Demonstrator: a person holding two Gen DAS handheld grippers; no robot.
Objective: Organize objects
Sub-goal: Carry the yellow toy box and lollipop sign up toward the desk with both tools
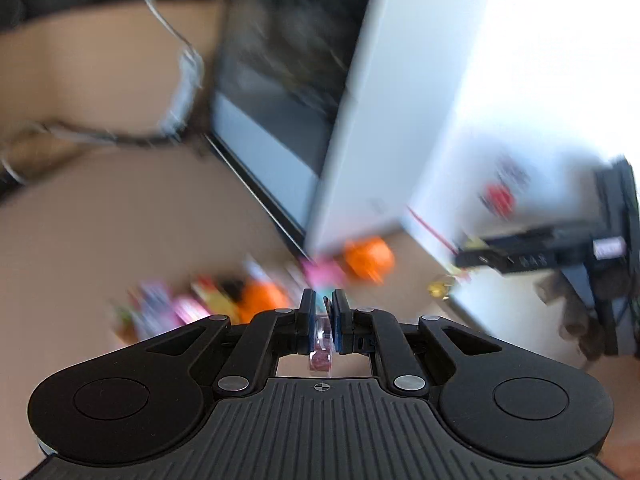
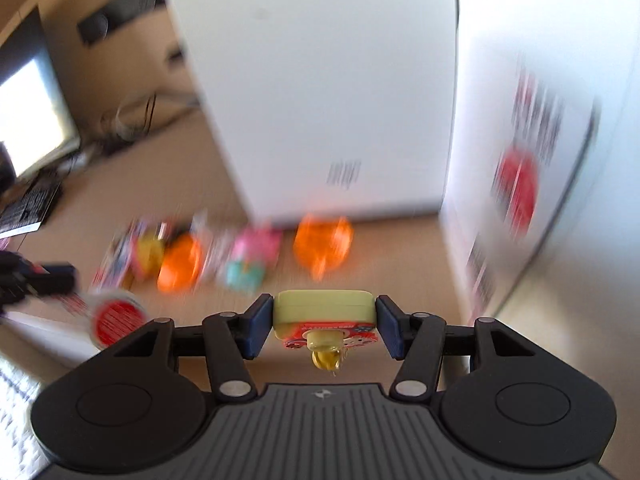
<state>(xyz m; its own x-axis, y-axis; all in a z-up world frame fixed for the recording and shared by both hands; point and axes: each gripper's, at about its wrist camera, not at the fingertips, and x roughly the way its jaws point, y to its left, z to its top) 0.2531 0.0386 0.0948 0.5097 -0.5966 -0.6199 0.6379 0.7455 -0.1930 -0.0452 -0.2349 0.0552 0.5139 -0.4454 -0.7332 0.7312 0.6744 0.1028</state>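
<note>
Office desk: wooden tabletop (image 2: pixel 168 168), monitor (image 2: pixel 28 108), keyboard (image 2: pixel 28 204), white boxes (image 2: pixel 320 92).

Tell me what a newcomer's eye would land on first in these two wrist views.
First, the pale yellow toy clamped between the right gripper pads, filling the centre of the right view. Next, the left gripper pinched nearly shut on a thin clear packet with a pink end. Beyond both, a blurred row of bright toys, the orange one most vivid, lies on the tan floor against a white box.
</note>
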